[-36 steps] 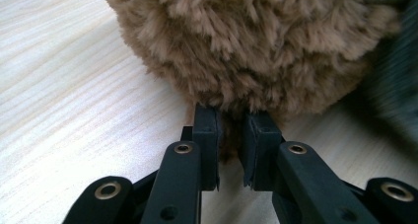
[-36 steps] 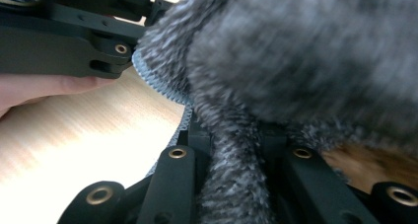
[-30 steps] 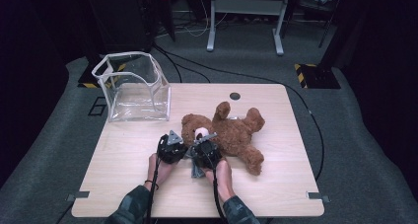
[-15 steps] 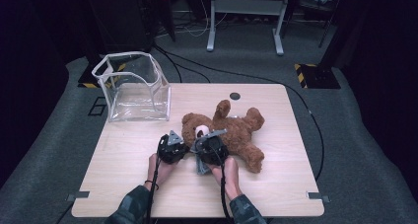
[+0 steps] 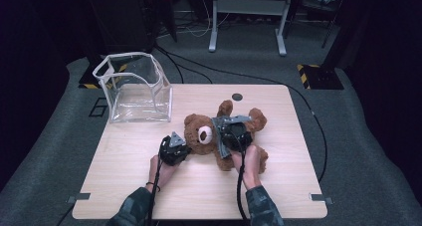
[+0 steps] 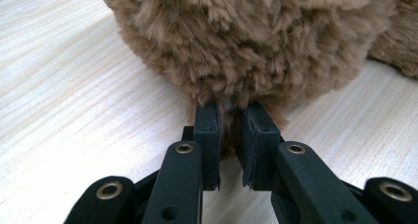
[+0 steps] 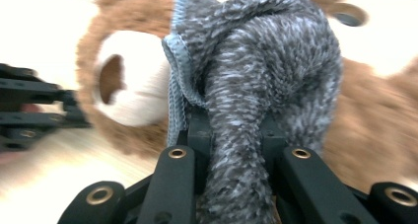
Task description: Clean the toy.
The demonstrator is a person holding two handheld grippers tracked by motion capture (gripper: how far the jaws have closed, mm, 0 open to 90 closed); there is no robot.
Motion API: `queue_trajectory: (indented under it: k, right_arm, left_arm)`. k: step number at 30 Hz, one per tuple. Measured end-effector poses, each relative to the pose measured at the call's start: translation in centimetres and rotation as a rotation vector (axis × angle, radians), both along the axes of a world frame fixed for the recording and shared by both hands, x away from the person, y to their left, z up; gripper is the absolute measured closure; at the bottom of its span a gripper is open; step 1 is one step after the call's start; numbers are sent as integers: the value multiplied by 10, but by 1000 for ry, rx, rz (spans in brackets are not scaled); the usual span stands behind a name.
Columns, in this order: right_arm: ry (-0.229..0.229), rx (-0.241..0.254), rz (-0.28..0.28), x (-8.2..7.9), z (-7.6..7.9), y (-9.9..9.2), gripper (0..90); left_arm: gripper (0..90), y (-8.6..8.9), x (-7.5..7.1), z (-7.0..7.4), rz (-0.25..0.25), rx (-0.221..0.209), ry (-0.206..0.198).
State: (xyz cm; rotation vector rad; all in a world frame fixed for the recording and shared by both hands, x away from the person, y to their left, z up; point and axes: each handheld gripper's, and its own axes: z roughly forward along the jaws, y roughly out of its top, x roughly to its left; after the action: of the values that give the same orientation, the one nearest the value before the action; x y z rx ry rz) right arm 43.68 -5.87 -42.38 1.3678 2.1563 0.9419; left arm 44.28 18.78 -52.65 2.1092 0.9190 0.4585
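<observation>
Up and across goes your right gripper (image 5: 230, 131): a second ago it sat low beside the bear's head, now it hangs over the teddy bear (image 5: 224, 134) chest, and the grey cloth (image 7: 256, 86) has come with it. Your left gripper (image 5: 174, 147) hasn't budged, parked at the bear's head on the near side.

Right fingers (image 7: 197, 135) are clamped nearly shut on that fuzzy grey cloth, which drapes over them and hides most of the pads. That view is blurred, so the bear's white muzzle (image 7: 133, 86) and the other gripper at the left edge are soft smears. From above, the cloth (image 5: 221, 136) is a dark strip hanging beside the gripper body, hard to separate from it.

Left fingers (image 6: 207, 130) are pinched nearly closed on a tuft of brown fur (image 6: 246, 41) low on the head; the pads' tips vanish into the pile, so you can't see how deep the bite goes.

Bear lies on its back mid-worktop (image 5: 124, 186), your right hand (image 5: 247, 164) covering part of its near leg. Clear plastic bin (image 5: 134, 89) stands at the far left corner, well apart.
</observation>
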Motion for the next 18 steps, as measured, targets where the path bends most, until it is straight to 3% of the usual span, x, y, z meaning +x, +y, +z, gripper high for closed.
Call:
queue_trajectory:
  k: [5,8,9,11,13,14,15,18]
  right_arm:
    - [-26,-8,-66,-3,9,-26,753]
    - [-32,5,-71,-2,13,-31,752]
    - [-50,46,-28,0,20,-28,750]
    - [-59,54,13,2,24,-17,749]
    - [-58,18,32,7,25,2,748]
    - [-58,18,32,7,25,2,748]
    - [-42,-37,47,15,21,18,749]
    - [-33,-69,33,21,16,21,751]
  left_arm:
    - [790,0,0,0,-1,0,0]
    - [791,0,0,0,1,1,-2]
    - [791,0,0,0,0,0,-1]
    - [791,0,0,0,-1,0,-1]
    - [791,0,0,0,0,1,-3]
    - [791,0,0,0,0,1,-3]
    - [791,0,0,0,-3,5,-3]
    - [790,0,0,0,0,1,-3]
